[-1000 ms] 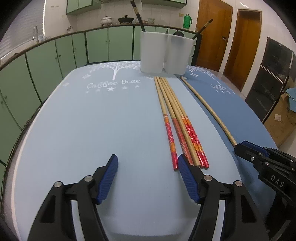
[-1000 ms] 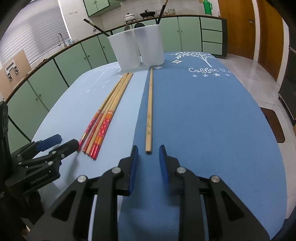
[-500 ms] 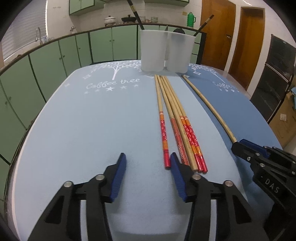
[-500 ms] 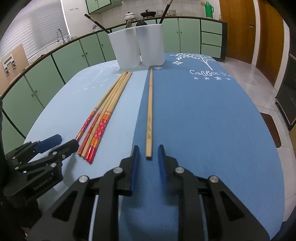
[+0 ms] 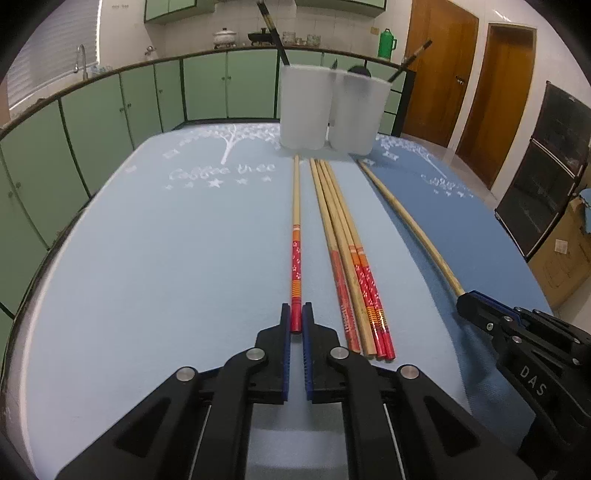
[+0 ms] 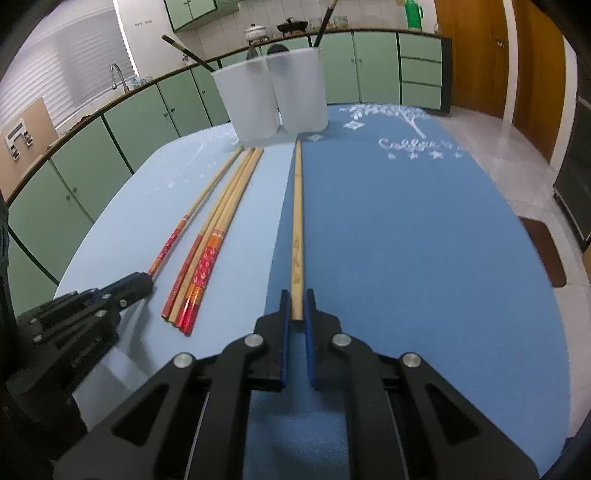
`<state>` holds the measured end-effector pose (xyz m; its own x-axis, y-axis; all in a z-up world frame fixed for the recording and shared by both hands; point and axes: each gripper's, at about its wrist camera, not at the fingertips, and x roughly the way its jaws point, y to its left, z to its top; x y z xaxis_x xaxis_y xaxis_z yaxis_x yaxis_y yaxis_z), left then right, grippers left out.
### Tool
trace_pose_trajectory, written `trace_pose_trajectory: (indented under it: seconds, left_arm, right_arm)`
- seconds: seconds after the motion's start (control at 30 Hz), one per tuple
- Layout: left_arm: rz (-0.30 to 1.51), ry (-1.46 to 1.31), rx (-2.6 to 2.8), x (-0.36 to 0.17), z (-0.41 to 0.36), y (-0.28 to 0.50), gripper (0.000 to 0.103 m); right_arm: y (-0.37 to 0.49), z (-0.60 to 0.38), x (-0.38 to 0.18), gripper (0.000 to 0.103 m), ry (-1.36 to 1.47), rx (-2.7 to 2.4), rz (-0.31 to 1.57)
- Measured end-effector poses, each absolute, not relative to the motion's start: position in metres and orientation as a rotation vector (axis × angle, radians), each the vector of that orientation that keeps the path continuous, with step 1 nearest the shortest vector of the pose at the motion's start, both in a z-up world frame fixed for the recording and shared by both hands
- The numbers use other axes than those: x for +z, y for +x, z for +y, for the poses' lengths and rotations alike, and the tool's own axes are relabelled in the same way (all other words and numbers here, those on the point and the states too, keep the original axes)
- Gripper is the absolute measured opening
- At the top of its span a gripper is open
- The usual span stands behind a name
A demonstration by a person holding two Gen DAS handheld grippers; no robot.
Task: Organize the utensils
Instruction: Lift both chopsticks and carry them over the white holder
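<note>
Around you runs a curved line of pale green cabinets [image 5: 207, 88] under a dark counter edge, with more green wall cupboards [image 6: 192, 11] above white tiled wall. You have a tap [image 6: 118, 75] at the far left beside a bright window with blinds [image 6: 85, 51]. A white pot [image 5: 224, 36] and a green flask [image 5: 387, 43] stand on the counter. To your right are two brown wooden doors [image 5: 465, 74], a dark glass-fronted cabinet [image 5: 546, 166], and pale glossy floor tiles [image 6: 532, 155].

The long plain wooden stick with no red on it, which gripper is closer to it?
Right. The right gripper has its fingers on either side of the long plain wooden stick's near end. The left gripper is off to the side, around a red-tipped chopstick.
</note>
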<state>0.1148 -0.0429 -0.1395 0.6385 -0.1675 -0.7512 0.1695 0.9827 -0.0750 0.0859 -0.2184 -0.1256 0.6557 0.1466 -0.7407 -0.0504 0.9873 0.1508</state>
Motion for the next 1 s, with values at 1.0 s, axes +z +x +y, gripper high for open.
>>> trace_pose_trajectory:
  seconds: [1.0]
  left_arm:
    - [0.541, -0.001, -0.267, 0.025, -0.024, 0.126, 0.006]
  right_arm:
    - [0.115, -0.249, 0.046, 0.006, 0.168, 0.204, 0.558]
